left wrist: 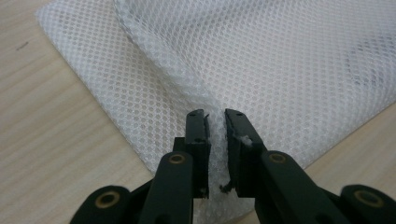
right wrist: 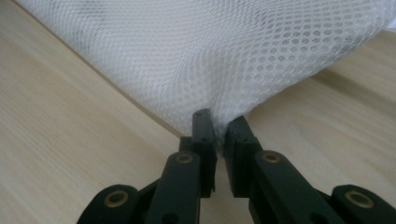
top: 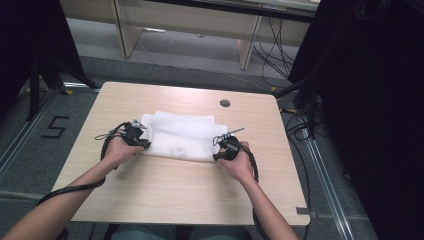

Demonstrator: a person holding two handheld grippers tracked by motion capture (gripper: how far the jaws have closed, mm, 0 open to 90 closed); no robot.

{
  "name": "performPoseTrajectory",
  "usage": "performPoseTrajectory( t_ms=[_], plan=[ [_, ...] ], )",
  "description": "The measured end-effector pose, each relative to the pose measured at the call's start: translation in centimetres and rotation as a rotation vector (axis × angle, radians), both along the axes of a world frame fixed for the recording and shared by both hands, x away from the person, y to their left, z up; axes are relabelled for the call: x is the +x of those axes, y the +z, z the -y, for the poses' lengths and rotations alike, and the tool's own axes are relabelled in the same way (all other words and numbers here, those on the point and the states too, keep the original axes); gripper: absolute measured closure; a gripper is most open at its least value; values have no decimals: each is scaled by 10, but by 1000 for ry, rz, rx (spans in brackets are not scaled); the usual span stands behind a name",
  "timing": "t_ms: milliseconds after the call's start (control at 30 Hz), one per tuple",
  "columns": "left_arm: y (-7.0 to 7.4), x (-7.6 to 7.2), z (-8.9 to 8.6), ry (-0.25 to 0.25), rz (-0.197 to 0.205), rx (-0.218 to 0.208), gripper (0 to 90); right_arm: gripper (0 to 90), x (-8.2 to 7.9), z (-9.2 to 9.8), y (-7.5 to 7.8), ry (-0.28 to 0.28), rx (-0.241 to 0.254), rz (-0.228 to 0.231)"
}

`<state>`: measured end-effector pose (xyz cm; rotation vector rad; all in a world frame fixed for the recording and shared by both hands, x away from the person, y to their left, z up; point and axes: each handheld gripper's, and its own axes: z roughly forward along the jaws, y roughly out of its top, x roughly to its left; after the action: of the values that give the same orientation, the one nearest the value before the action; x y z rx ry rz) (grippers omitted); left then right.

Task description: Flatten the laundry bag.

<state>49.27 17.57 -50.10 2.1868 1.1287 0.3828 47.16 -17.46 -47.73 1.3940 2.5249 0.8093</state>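
A white mesh cloth lies folded on the middle of the wooden table. My left gripper is at the cloth's left near corner. In the left gripper view the mesh cloth bunches up between the left gripper jaws, which pinch a fold of it. My right gripper is at the cloth's right near corner. In the right gripper view the right gripper is shut on a puckered corner of the mesh cloth, lifted slightly off the wood.
A round dark cable hole sits in the table behind the cloth. Cables trail from both grippers along the forearms. A pale desk frame stands beyond the table, and black curtains hang at the right.
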Motion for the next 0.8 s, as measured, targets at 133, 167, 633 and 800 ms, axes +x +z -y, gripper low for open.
performPoseTrajectory(
  t_ms=[133, 167, 633, 800],
  plan=[
    [1, -9, 3, -56, -9, 19, 804, 845, -11, 5, 0, 18, -4, -14],
    [1, -13, 4, -71, -7, 19, 803, 844, -13, 6, 1, 26, -10, -15],
    [3, -44, 1, -220, 22, 103, 800, 529, -20, 21, 56, -33, -29, 56],
    [3, -47, -3, -285, 24, 114, 801, 507, 12, 10, 50, -17, -46, 71]
  ],
)
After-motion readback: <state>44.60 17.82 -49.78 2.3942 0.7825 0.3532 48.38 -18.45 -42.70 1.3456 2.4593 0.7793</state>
